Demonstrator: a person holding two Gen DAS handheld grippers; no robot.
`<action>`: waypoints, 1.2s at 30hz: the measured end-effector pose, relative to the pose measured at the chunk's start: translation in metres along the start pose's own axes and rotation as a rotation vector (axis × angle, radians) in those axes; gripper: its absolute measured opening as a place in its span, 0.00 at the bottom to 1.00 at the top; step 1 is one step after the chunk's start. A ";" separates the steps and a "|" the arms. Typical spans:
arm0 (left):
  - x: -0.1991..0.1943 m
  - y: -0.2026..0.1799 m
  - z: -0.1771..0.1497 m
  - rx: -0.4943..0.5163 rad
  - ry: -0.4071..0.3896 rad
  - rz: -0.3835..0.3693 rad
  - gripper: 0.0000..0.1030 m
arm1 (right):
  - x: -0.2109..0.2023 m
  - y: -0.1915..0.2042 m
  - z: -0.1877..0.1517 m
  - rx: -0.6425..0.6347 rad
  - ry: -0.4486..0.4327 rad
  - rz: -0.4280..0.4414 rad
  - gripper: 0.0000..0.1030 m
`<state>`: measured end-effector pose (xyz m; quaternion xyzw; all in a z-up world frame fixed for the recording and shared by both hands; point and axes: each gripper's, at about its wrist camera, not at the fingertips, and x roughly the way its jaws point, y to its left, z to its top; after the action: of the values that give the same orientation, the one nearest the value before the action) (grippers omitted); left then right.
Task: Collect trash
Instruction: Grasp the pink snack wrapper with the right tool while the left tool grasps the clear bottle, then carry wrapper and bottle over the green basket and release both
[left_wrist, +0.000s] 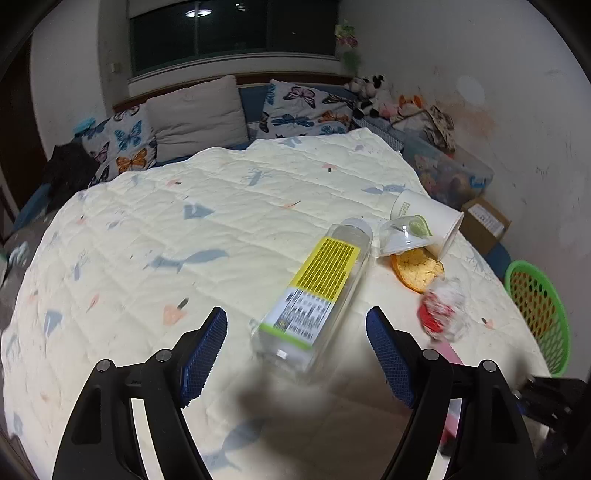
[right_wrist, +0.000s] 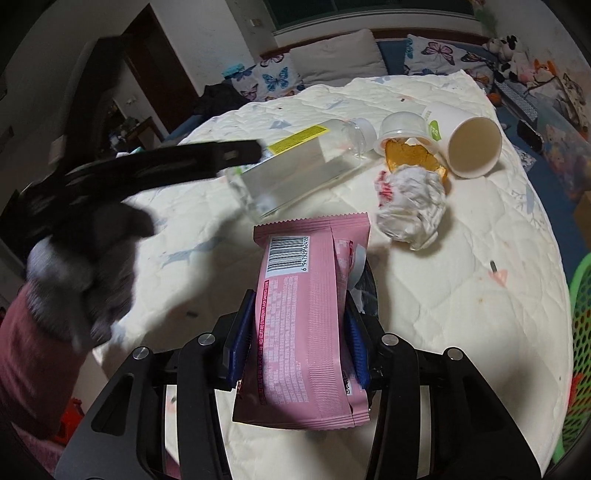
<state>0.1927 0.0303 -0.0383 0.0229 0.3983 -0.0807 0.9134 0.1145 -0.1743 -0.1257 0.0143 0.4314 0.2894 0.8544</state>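
Note:
A clear plastic bottle (left_wrist: 325, 280) with a yellow label lies on the quilted bed cover (left_wrist: 221, 229). My left gripper (left_wrist: 295, 314) is open, and the bottle's near end lies between its blue pads without touching them. My right gripper (right_wrist: 299, 301) is shut on a pink snack wrapper (right_wrist: 306, 295), held above the cover. Beyond the bottle (right_wrist: 295, 166) lie a tipped paper cup (right_wrist: 469, 144), a small clear plastic cup (right_wrist: 402, 127), an orange peel (right_wrist: 410, 153) and a crumpled white-and-red wrapper (right_wrist: 413, 206). In the right wrist view a blurred black finger (right_wrist: 207, 158) of the left gripper reaches to the bottle.
A green plastic basket (left_wrist: 539, 314) stands at the bed's right edge. Butterfly pillows (left_wrist: 303, 110) and soft toys (left_wrist: 373, 96) line the head of the bed. A cardboard box (left_wrist: 484, 221) sits by the wall. A person's gloved hand (right_wrist: 81, 273) and maroon sleeve are at left.

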 end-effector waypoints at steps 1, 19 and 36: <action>0.005 -0.003 0.004 0.017 0.006 0.001 0.73 | -0.003 0.001 -0.003 -0.003 -0.001 0.004 0.44; 0.078 -0.032 0.031 0.207 0.141 0.020 0.72 | -0.061 -0.032 -0.036 0.114 -0.063 -0.054 0.44; 0.091 -0.038 0.033 0.195 0.170 -0.028 0.45 | -0.101 -0.069 -0.048 0.215 -0.137 -0.139 0.44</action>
<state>0.2711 -0.0225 -0.0821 0.1129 0.4650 -0.1295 0.8685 0.0654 -0.2936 -0.1004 0.0955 0.4005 0.1799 0.8934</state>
